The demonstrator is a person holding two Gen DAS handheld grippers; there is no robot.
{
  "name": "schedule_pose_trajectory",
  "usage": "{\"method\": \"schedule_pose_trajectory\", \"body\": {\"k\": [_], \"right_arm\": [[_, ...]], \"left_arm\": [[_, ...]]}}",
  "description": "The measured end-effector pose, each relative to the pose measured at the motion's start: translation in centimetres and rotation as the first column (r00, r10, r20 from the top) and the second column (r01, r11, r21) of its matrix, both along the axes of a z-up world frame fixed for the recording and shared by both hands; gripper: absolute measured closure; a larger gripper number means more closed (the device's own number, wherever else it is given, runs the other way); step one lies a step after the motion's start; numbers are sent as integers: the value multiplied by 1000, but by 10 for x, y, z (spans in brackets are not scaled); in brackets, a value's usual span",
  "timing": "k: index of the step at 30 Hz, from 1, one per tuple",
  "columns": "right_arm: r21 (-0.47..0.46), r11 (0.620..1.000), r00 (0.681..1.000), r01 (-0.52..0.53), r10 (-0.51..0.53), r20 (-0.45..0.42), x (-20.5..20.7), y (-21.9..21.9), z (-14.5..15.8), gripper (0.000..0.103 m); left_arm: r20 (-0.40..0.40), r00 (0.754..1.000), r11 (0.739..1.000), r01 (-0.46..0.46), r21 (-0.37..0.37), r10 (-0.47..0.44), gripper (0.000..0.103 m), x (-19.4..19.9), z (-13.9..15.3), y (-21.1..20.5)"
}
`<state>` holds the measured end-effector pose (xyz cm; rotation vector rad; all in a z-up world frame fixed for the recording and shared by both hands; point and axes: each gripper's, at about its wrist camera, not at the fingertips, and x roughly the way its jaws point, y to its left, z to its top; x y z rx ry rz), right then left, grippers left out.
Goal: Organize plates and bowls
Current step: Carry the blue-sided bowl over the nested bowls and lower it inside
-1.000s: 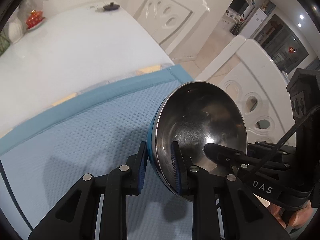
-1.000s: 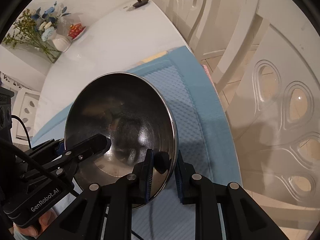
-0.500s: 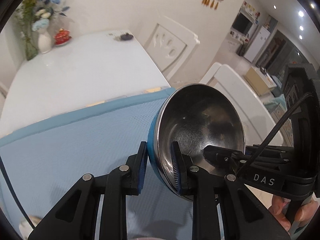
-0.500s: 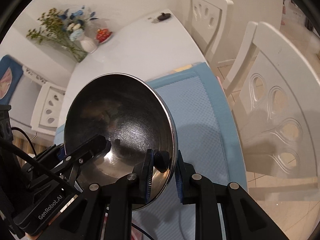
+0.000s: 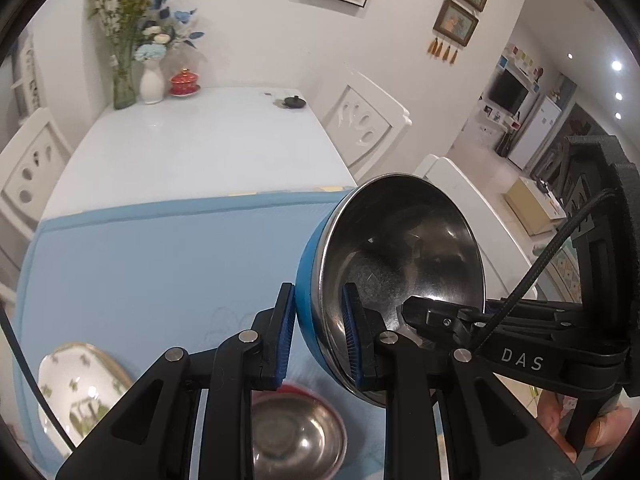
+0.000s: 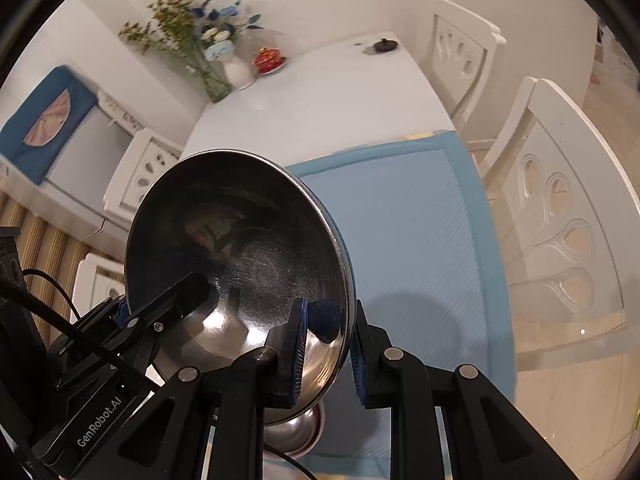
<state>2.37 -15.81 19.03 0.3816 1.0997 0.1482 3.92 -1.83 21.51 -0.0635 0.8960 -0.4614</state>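
Note:
A steel bowl with a blue outside (image 5: 400, 264) (image 6: 240, 256) hangs tilted in the air above the blue mat (image 5: 160, 264) (image 6: 400, 232). Both grippers hold it by opposite sides of its rim. My left gripper (image 5: 318, 332) is shut on the rim, one pad inside and one outside. My right gripper (image 6: 328, 352) is shut on the far rim the same way. Below, on the mat, a smaller steel bowl with a red outside (image 5: 298, 436) (image 6: 296, 430) stands upright. A white plate with green motifs (image 5: 76, 388) lies at the lower left.
A white table (image 5: 192, 148) extends beyond the mat, with flower vases (image 5: 152, 80), a red lidded cup (image 5: 184, 80) and a small dark lid (image 5: 294, 101) at its far end. White chairs (image 6: 560, 216) stand along the right side and one (image 5: 24, 168) at the left.
Both grippers have lifted the steel bowl well up and drawn back; more of the table and room shows, and the smaller bowl and white plate have come into view below.

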Motion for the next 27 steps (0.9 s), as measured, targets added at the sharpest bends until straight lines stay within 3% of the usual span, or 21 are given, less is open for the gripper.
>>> {"method": "schedule_pose_trajectory", "body": {"k": [10, 20, 27], "right_arm": [[-63, 998, 1000, 17, -16, 4, -58, 58, 11, 84], [-39, 999, 996, 37, -40, -84, -106, 99, -26, 83], [-23, 999, 983, 37, -40, -177, -126, 109, -61, 82]], "left_arm": [[-4, 1000, 1000, 5, -21, -5, 83, -49, -6, 48], [-82, 997, 998, -4, -64, -2, 83, -97, -41, 93], [-158, 987, 998, 7, -65, -17, 83, -116, -74, 98]]}}
